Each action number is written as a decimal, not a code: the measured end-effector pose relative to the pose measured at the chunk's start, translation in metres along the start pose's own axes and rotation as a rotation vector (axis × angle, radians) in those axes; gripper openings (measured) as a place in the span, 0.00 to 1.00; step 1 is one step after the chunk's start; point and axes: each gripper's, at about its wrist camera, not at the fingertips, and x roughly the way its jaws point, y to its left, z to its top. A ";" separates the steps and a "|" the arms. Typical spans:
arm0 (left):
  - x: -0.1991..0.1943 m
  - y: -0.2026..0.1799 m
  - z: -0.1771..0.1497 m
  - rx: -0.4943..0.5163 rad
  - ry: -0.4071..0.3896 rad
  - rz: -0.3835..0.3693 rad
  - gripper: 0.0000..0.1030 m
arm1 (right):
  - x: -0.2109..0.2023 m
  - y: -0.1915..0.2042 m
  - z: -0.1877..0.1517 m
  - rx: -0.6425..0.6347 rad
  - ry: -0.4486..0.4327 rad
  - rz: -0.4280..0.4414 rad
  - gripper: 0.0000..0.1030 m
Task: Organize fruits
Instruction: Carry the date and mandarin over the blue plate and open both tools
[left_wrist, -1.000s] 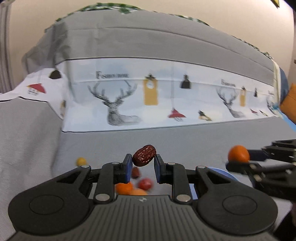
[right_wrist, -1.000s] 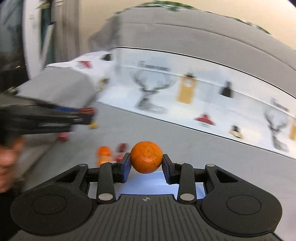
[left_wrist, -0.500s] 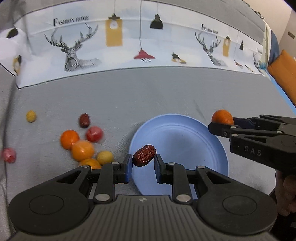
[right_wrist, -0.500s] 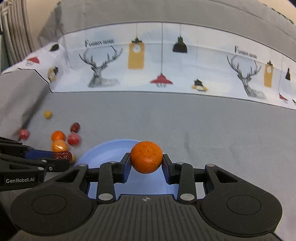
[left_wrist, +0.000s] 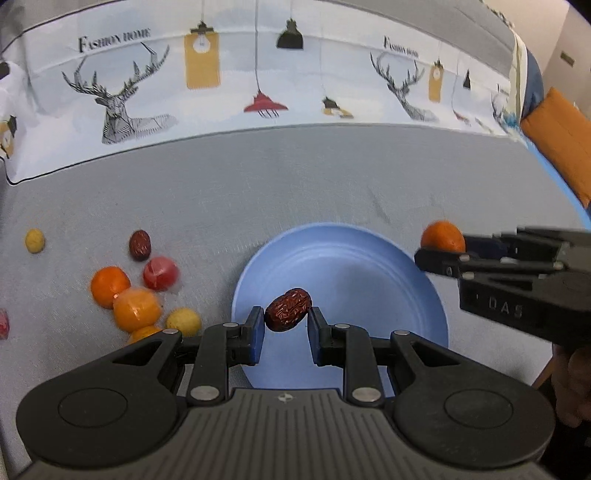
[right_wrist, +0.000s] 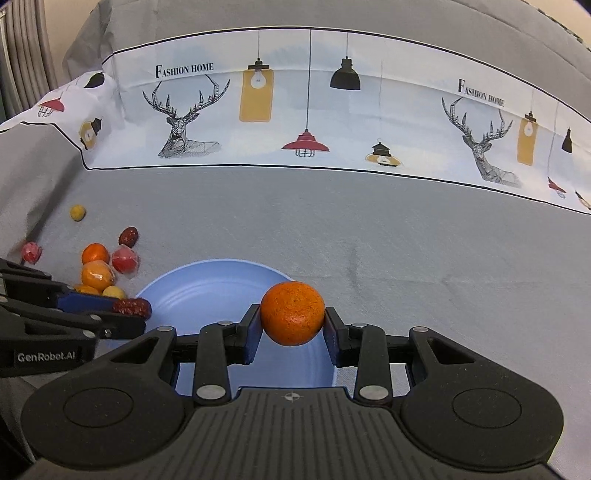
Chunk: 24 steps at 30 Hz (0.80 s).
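Starting at the left, loose fruits (left_wrist: 136, 295) lie clustered on the grey cloth (left_wrist: 295, 184), left of the blue plate (left_wrist: 369, 258). Over the plate's near left rim, the left gripper (left_wrist: 288, 325) is clenched on a red date (left_wrist: 288, 309), wrinkled, light and probably slightly soft, so a gentle pinch across its middle suits. Farther right, the right gripper (right_wrist: 293, 325) grasps a small orange (right_wrist: 293, 313) across its widest part; it looks round, firm and liable to roll once released.
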 end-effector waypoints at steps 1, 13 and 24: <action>-0.001 0.001 0.001 -0.013 -0.007 -0.003 0.27 | 0.000 -0.001 0.000 0.002 0.000 -0.002 0.36; 0.001 -0.021 -0.006 0.107 -0.013 -0.034 0.27 | 0.004 0.001 0.000 -0.002 0.005 -0.005 0.36; 0.002 -0.021 -0.006 0.134 -0.016 -0.046 0.26 | 0.007 0.000 0.000 -0.011 0.010 -0.011 0.36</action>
